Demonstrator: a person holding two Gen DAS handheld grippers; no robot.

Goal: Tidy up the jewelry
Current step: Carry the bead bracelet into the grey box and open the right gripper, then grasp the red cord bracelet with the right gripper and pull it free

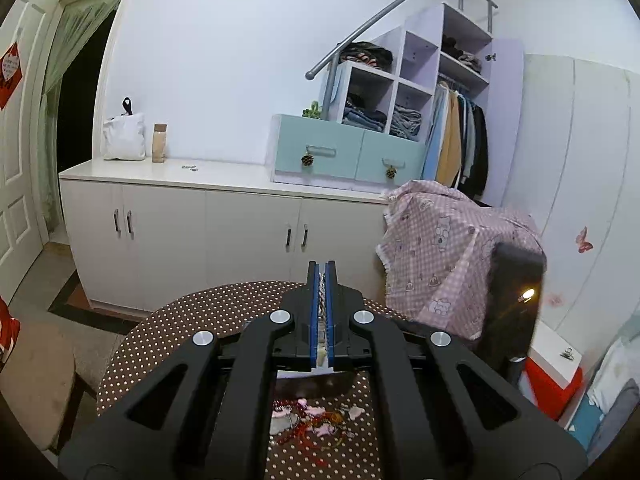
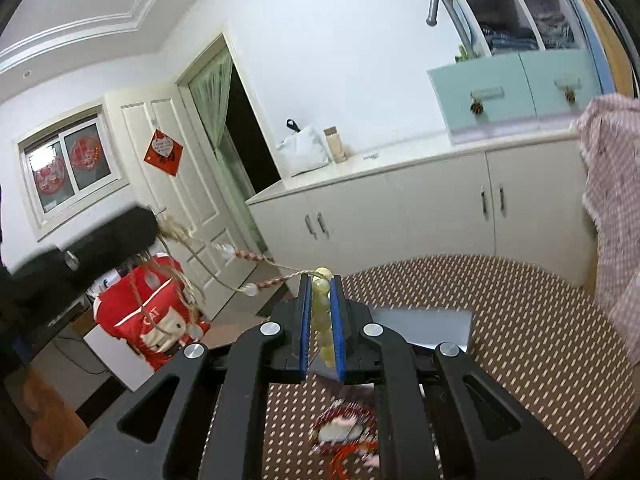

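Note:
My left gripper [image 1: 323, 270] is shut on a braided cord of a bracelet [image 1: 322, 300], held above the round table. My right gripper [image 2: 321, 280] is shut on the yellow-green beads of the same bracelet [image 2: 322, 308]. Its braided cord [image 2: 256, 258] with clear beads stretches left to the other gripper [image 2: 100, 244], seen dark and blurred at the left. A pile of red and pink jewelry [image 1: 312, 420] lies on the dotted tablecloth below the grippers; it also shows, blurred, in the right wrist view [image 2: 344, 432].
The round table has a brown dotted cloth [image 2: 520, 340]. A white tray or box [image 2: 424, 324] lies on it. A chair draped in pink checked cloth [image 1: 452, 252] stands at the table's right. White cabinets [image 1: 180, 224] line the wall behind.

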